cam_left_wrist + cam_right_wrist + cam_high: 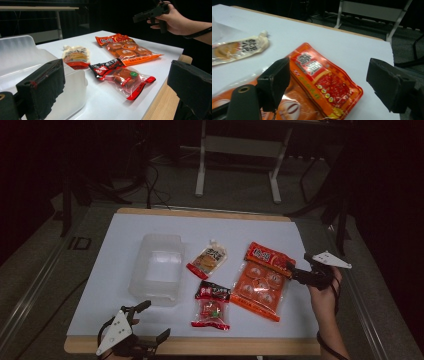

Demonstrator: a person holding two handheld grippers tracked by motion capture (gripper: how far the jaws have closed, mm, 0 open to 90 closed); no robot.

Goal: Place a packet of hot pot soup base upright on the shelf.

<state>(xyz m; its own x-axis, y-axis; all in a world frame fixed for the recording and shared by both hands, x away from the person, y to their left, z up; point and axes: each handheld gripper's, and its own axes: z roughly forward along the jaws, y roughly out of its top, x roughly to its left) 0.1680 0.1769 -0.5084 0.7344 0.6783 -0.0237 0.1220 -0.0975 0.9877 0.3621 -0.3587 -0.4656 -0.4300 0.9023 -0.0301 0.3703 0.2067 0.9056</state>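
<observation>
The right gripper (pixel 295 268) hangs at the right edge of the counter (pixel 125 235), held by a hand (pixel 324 292) that comes in from the near right. Its fingers (pixel 275 80) stand wide apart with nothing between the pads, poised just above the far end of the large orange snack bag (pixel 260 282). In the right gripper view the red header of that bag, with its printed characters, lies below and between the two fingers, and no pad touches it. The orange snack bag lies flat on the right part of the white counter, its red header at the far end and its clear window of round pieces toward the near side.

Just left of it, near the front, lies a small red and black snack pack (pixel 212 306) with a clear window. Farther back and to the left is a pale spouted pouch (pixel 208 259) with a red bottom edge, lying tilted. Left of the pouch stands a clear plastic container (pixel 156 268), open at the top.

The left gripper (pixel 150 322) rests at the near left edge of the counter. Its fingers (pixel 42 85) are spread wide and hold nothing; in the left gripper view the container's wall sits close behind the left finger.
</observation>
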